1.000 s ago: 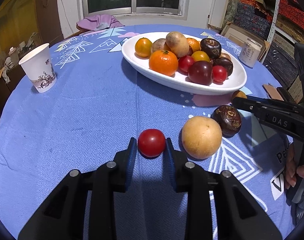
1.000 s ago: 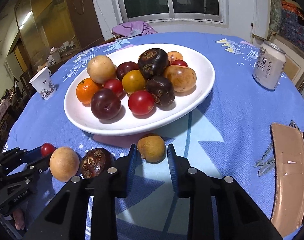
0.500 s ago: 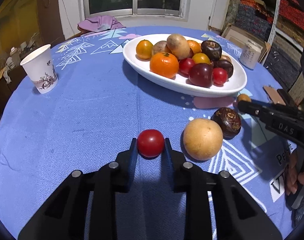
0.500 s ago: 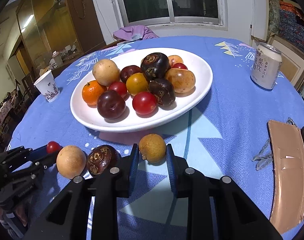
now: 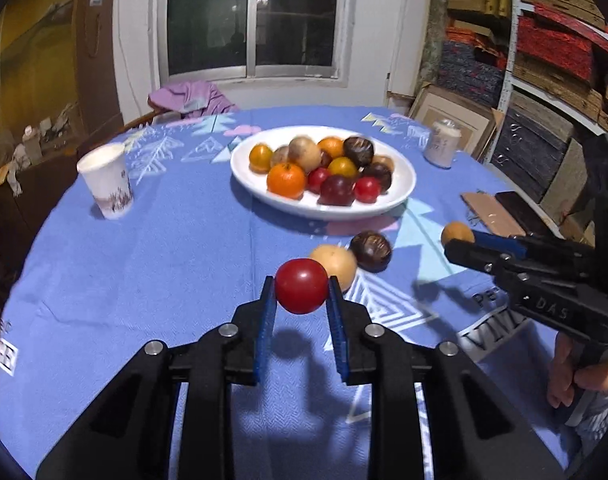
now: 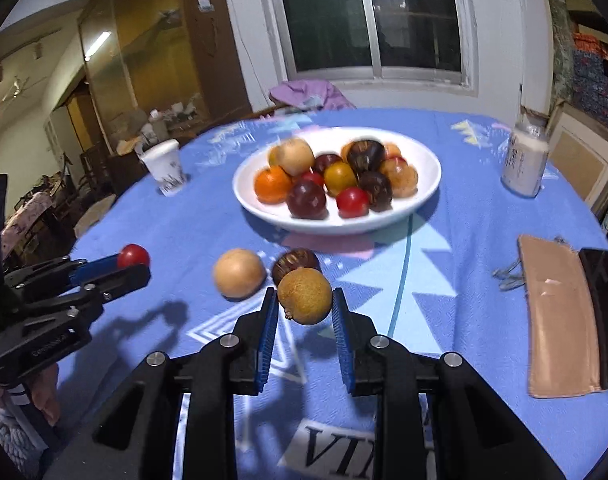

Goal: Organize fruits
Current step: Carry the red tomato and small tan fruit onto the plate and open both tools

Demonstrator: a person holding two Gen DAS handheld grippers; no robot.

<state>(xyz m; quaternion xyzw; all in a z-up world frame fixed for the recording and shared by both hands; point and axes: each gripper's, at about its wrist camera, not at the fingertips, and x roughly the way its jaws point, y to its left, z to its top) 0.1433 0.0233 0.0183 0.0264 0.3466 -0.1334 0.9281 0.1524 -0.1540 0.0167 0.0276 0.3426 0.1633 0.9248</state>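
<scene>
Left wrist view: left gripper jaws clench a red tomato; right gripper grasps a tan fruit. Next, probably, carry both over the white bowl and release.

"DAS" on the right gripper; tablecloth reads perhaps "VI".

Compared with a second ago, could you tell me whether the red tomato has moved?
Yes: the red tomato is lifted off the tablecloth, nearer the white plate.
</scene>
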